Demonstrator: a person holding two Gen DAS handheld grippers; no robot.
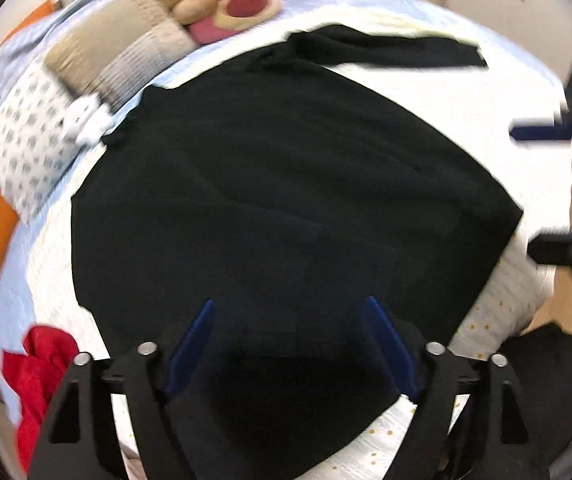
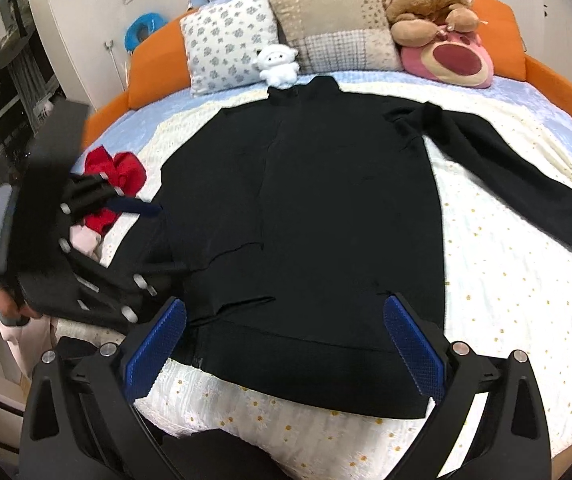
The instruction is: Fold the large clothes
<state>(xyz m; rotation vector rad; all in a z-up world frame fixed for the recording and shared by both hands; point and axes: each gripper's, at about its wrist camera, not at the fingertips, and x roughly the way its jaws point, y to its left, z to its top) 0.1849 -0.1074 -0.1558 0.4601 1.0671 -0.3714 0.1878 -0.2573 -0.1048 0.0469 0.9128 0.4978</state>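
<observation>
A large black long-sleeved top (image 2: 325, 208) lies flat on the white bed cover, collar toward the pillows. Its right sleeve (image 2: 525, 176) stretches out to the right; the left side is folded in over the body. My right gripper (image 2: 286, 320) is open and empty above the hem. My left gripper (image 1: 287, 312) is open and empty over the top's (image 1: 286, 184) left part; it also shows in the right wrist view (image 2: 158, 236) at the garment's left edge. The right gripper's fingers (image 1: 541, 134) show at the right edge of the left wrist view.
Pillows (image 2: 230, 44), a white plush (image 2: 278, 64) and brown and pink plush toys (image 2: 441, 28) sit at the orange headboard (image 2: 154, 60). A red garment (image 2: 118, 172) lies on the bed's left. Another dark cloth (image 1: 541, 364) lies by the bed's edge over wood floor.
</observation>
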